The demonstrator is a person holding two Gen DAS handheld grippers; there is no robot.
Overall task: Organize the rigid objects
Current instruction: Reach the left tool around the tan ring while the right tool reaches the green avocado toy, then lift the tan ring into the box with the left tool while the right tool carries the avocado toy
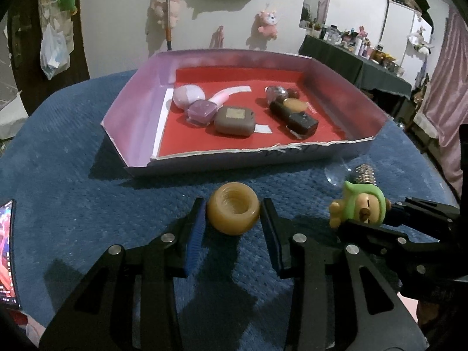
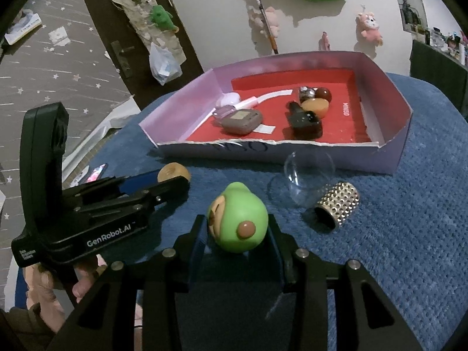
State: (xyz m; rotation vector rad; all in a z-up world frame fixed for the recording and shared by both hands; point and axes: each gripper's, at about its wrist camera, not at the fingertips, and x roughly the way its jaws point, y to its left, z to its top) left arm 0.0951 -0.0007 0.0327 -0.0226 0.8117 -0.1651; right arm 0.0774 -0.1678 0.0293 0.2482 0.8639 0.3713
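Presently, left wrist view: my left gripper [image 1: 233,216] is clamped on the tan ring [image 1: 233,216] across its rounded sides, just short of the tray [image 1: 234,158]; it looks light, stiff, smooth, so may slip. Right wrist view: my right gripper [image 2: 237,231] is clamped on the green figurine [image 2: 237,224] above the blue cloth [image 2: 409,204]; hard, rounded head, best gripped at its widest.

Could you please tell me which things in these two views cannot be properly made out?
- Left wrist view: clear dome, mostly lost behind the green-hooded figure.
- Left wrist view: phone, cut by the frame edge.
- Right wrist view: tan ring, half hidden behind the left gripper.
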